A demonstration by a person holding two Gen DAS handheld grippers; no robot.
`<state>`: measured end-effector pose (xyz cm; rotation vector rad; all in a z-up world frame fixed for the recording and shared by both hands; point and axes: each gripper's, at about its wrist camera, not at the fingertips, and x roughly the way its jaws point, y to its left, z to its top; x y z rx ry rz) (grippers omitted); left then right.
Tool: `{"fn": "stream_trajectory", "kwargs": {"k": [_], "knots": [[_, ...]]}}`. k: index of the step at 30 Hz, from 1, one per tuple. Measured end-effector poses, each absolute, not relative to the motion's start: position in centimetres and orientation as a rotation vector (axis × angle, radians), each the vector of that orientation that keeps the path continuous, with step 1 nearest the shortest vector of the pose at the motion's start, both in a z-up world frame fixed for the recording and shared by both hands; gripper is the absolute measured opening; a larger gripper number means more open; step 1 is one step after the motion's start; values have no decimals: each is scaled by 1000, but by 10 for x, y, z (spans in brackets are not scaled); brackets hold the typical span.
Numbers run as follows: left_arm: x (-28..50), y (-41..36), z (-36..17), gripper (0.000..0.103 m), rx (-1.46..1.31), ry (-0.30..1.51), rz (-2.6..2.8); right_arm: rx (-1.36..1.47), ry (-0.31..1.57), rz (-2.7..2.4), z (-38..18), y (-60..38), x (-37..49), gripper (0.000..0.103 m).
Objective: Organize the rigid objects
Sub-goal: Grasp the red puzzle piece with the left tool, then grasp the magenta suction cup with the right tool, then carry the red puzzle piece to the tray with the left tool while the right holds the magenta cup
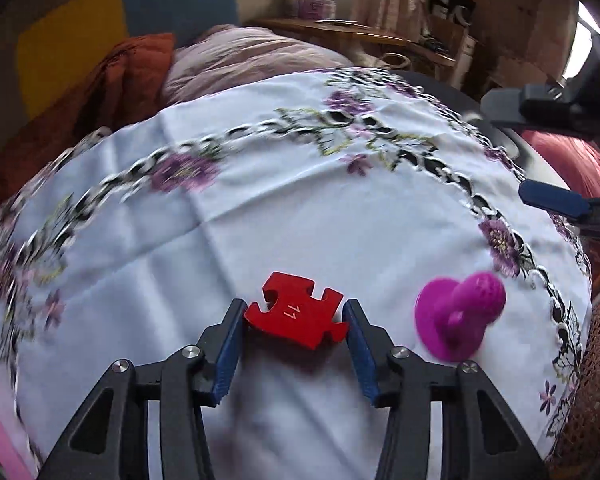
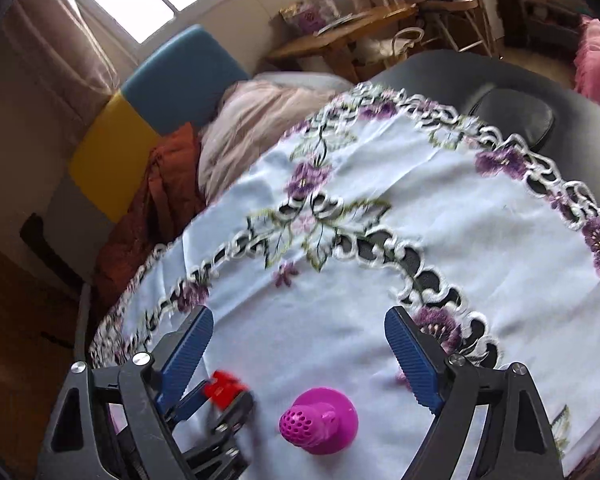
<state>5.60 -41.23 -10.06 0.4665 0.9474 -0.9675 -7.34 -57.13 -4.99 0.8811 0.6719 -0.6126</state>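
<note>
Left gripper (image 1: 294, 334) fingers grip the red puzzle piece (image 1: 296, 314) beside the pink plunger (image 1: 456, 316); right gripper (image 2: 300, 356) open; edge-only hold may slip.

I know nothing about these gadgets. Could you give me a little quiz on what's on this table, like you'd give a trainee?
1. True or false: the red puzzle piece sits between the left gripper fingers.
2. Which colour is the suction-cup toy? A green, B magenta, C white.
3. Fill in: the number printed on the puzzle piece is ___.

Key: 1 true. 2 B. 3 eleven. The toy lies on the tablecloth, and the right gripper stands open over it, empty.
</note>
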Motion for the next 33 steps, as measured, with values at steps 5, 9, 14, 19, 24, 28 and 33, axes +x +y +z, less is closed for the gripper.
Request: {"fn": "stream_trajectory", "kwargs": {"k": [5,9,14,19,24,28,33], "knots": [[42,-365,-97,49,420,963,-886,862,794,-591,-66,-566,-61,88],[24,-332,-92,49,396,955,-862,831,858,-580,-72,-561,-54,88],[9,-303,-85,49,358,958,-858,765,930,-549,-76,-549,-44,88],[-7,-283,-72,49,344,932,-871,732,976,-555,-79,-543,-41,88],[-11,-265,-60,49,304,914,-882,718,999,-571,-80,-534,-46,88],[-13,-251,-50,49,266,896,-887,637,1042,-555,-82,-521,-38,80],[-14,-229,-34,49,216,854,-876,480,1163,-560,-94,-503,-22,41]]}}
